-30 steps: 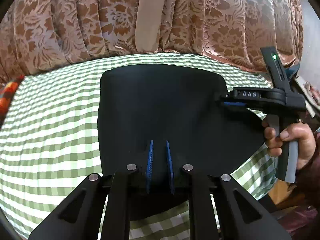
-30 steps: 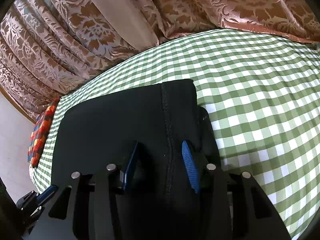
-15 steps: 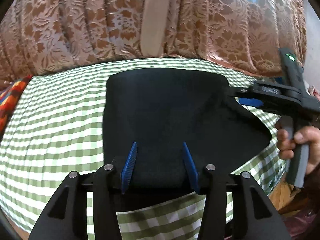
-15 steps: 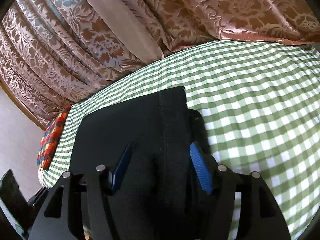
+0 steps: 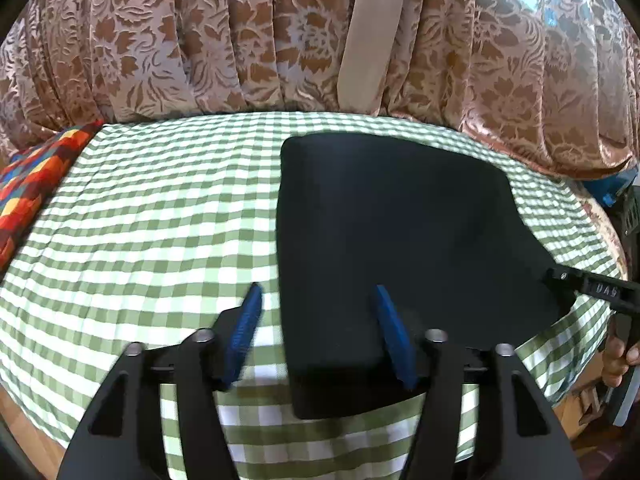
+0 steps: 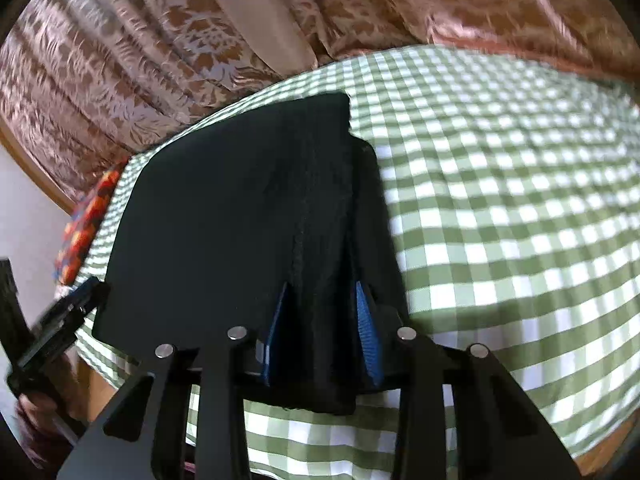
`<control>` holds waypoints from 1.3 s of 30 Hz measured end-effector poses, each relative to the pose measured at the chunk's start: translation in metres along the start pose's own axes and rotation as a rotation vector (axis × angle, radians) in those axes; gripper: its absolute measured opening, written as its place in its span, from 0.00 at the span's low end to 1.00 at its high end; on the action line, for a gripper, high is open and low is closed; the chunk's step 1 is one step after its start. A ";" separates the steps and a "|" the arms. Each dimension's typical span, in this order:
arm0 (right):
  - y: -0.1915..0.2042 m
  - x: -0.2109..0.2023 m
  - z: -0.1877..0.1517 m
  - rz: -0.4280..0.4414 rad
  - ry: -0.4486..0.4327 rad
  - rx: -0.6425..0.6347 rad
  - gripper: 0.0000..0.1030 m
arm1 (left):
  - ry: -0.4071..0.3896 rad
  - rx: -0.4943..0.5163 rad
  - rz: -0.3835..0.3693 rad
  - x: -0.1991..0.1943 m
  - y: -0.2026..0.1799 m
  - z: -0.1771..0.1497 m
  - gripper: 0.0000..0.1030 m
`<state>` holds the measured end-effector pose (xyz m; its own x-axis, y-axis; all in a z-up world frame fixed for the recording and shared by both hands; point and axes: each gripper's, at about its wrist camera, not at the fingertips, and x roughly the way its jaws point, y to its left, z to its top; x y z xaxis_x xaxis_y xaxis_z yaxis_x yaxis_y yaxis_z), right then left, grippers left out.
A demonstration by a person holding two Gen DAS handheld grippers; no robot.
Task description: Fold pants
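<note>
The black pants lie folded into a thick pad on the green checked tablecloth. My left gripper hovers at their near left corner with its jaws opening. One finger is over the cloth and the other over the pants, and neither presses on them. In the right wrist view the pants show a seam and a stepped right edge. My right gripper is closing there, and a raised ridge of black fabric is pinched between its blue pads. The right gripper's body also shows at the pants' right edge.
A brown floral curtain hangs close behind the table. A colourful patterned cushion lies at the far left end. A person's hand holds the right gripper's handle past the table's right edge. Bare checked cloth spreads right of the pants.
The left gripper went from shut to open and slid left, to the pants' left edge. The right gripper widened, then narrowed onto the fabric fold.
</note>
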<state>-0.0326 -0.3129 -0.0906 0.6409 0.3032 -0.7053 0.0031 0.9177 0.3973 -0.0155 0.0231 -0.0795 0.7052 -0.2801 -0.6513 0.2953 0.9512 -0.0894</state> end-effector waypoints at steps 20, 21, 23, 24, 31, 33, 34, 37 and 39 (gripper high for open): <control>-0.050 0.065 0.061 0.376 0.215 0.132 0.74 | 0.123 -0.365 -0.533 0.071 0.086 0.037 0.75; -0.049 0.067 0.059 0.371 0.223 0.117 0.70 | 0.144 -0.381 -0.551 0.081 0.086 0.038 0.75; -0.049 0.066 0.057 0.388 0.211 0.108 0.63 | 0.192 -0.377 -0.613 0.096 0.083 0.037 0.75; -0.049 0.065 0.057 0.389 0.208 0.106 0.57 | 0.219 -0.368 -0.647 0.103 0.078 0.035 0.74; -0.016 0.036 0.075 0.355 0.142 -0.019 0.43 | 0.145 -0.278 -0.688 0.090 0.058 0.039 0.39; -0.007 0.036 0.093 0.372 0.121 -0.044 0.43 | 0.104 -0.252 -0.701 0.076 0.060 0.051 0.39; -0.002 0.038 0.101 0.378 0.112 -0.050 0.43 | 0.078 -0.239 -0.703 0.070 0.061 0.059 0.39; 0.015 0.057 0.143 0.391 0.077 -0.079 0.44 | 0.021 -0.197 -0.680 0.067 0.069 0.092 0.39; 0.023 0.073 0.164 0.395 0.077 -0.085 0.44 | 0.005 -0.181 -0.641 0.077 0.078 0.117 0.40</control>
<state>0.1401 -0.3120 -0.0371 0.5207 0.6519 -0.5513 -0.2971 0.7437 0.5989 0.1377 0.0603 -0.0486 0.4235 -0.7972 -0.4303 0.5418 0.6036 -0.5849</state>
